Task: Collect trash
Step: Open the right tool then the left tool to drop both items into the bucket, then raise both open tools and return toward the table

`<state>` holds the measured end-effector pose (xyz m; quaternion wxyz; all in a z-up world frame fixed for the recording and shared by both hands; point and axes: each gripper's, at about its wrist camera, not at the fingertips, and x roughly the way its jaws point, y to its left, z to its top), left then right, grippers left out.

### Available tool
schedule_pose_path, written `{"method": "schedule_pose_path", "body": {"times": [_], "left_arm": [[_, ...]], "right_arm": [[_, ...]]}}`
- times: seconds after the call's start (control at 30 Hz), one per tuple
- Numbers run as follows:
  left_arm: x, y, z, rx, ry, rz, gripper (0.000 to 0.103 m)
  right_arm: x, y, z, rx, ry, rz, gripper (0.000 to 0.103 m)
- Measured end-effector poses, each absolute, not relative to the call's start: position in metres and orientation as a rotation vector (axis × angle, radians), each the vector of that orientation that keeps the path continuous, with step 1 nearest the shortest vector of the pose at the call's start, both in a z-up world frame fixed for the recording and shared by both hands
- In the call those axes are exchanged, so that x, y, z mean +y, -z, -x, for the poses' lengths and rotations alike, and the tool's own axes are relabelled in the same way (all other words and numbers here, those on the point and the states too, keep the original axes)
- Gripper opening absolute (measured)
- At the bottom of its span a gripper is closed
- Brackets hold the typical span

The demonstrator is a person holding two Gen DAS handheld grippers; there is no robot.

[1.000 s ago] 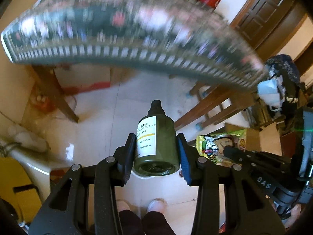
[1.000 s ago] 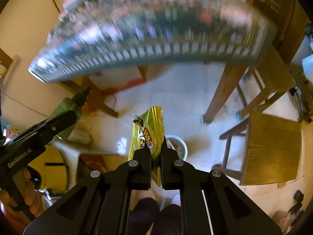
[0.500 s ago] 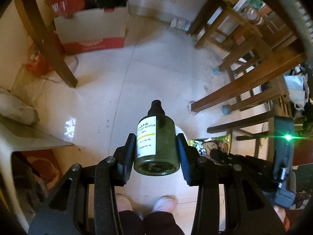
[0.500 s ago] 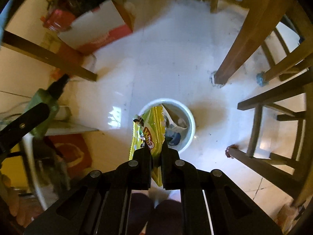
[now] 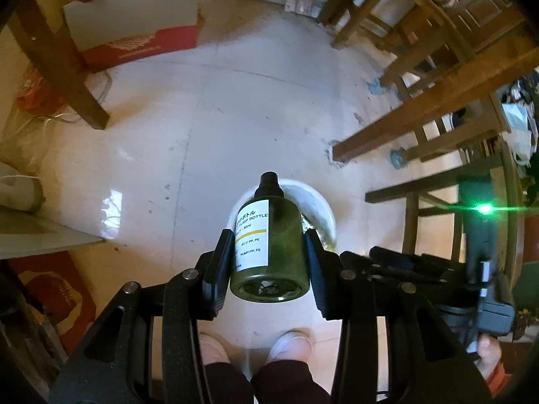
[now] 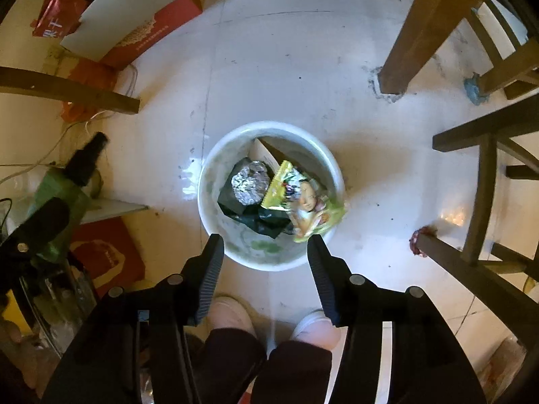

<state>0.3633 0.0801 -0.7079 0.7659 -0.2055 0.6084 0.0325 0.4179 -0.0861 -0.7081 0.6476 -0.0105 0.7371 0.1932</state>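
Right wrist view: yellow-green snack bag [image 6: 303, 202], loose, lying at right inside rim of white trash bin [image 6: 215, 232], over black plastic bag [image 6: 256, 217] and crumpled foil ball [image 6: 251, 183]; right gripper [image 6: 264, 259] above bin, jaws just opened, spread apart, nothing between
Left wrist view: green pump bottle [image 5: 269, 245], white label, clamped between pads of left gripper [image 5: 267, 262], above bin [image 5: 320, 202]; tiled floor [image 5: 202, 134], wooden chair legs [image 5: 421, 124] alongside
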Motion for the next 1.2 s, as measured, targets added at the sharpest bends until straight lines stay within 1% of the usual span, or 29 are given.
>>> {"method": "schedule_pose_path", "body": {"times": [0.17, 0.23, 0.33, 0.47, 0.6, 0.8, 0.97, 1.2], "left_arm": [[0.059, 0.714, -0.372, 1.370, 0.001, 0.472, 0.042], [0.052, 0.716, -0.375, 1.424, -0.008, 0.454, 0.046], [0.047, 0.703, -0.373, 1.435, -0.026, 0.423, 0.046], [0.046, 0.671, -0.368, 1.419, -0.016, 0.405, 0.046], [0.049, 0.622, -0.365, 1.382, -0.016, 0.370, 0.046], [0.053, 0.535, -0.360, 1.312, -0.031, 0.334, 0.046], [0.057, 0.453, -0.352, 1.236, -0.023, 0.332, 0.046], [0.067, 0.329, -0.332, 1.087, -0.010, 0.292, 0.046]], "right_arm": [[-0.099, 0.684, -0.418, 1.631, -0.427, 0.040, 0.048], [-0.104, 0.676, -0.420, 1.613, -0.424, 0.047, 0.048], [-0.107, 0.656, -0.422, 1.589, -0.427, 0.069, 0.048], [-0.108, 0.625, -0.423, 1.558, -0.438, 0.074, 0.048], [-0.109, 0.590, -0.422, 1.531, -0.452, 0.064, 0.048], [-0.106, 0.523, -0.421, 1.476, -0.466, 0.054, 0.048], [-0.105, 0.454, -0.420, 1.417, -0.476, 0.048, 0.048], [-0.099, 0.344, -0.412, 1.281, -0.488, 0.034, 0.048]]}}
